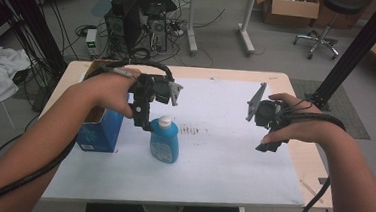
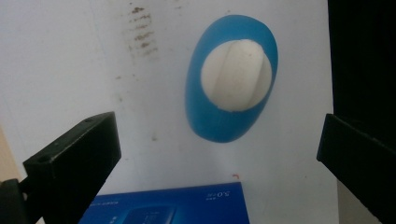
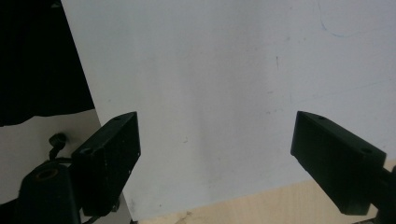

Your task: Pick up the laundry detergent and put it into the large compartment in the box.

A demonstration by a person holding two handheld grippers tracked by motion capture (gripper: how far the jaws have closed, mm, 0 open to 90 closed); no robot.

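Note:
A blue bottle [image 1: 165,144] with a white cap [image 1: 165,121] stands upright on the white sheet [image 1: 222,158], left of the middle. My left gripper [image 1: 143,117] hangs just above and to the left of the cap, its jaws open. Looking down in the left gripper view, the cap [image 2: 236,74] and the bottle's blue shoulder [image 2: 219,128] lie between the wide-open left gripper [image 2: 215,140]. My right gripper [image 1: 272,143] hovers over the sheet's right side. It is open [image 3: 217,135] with nothing but bare sheet [image 3: 210,70] between its jaws.
A blue box [image 1: 100,132] stands beside the bottle on its left, near the table's left edge; its printed top [image 2: 163,207] sits below the bottle in the left gripper view. The wooden table edge [image 3: 261,205] runs close under the right gripper. A black post [image 1: 350,52] rises at the table's right.

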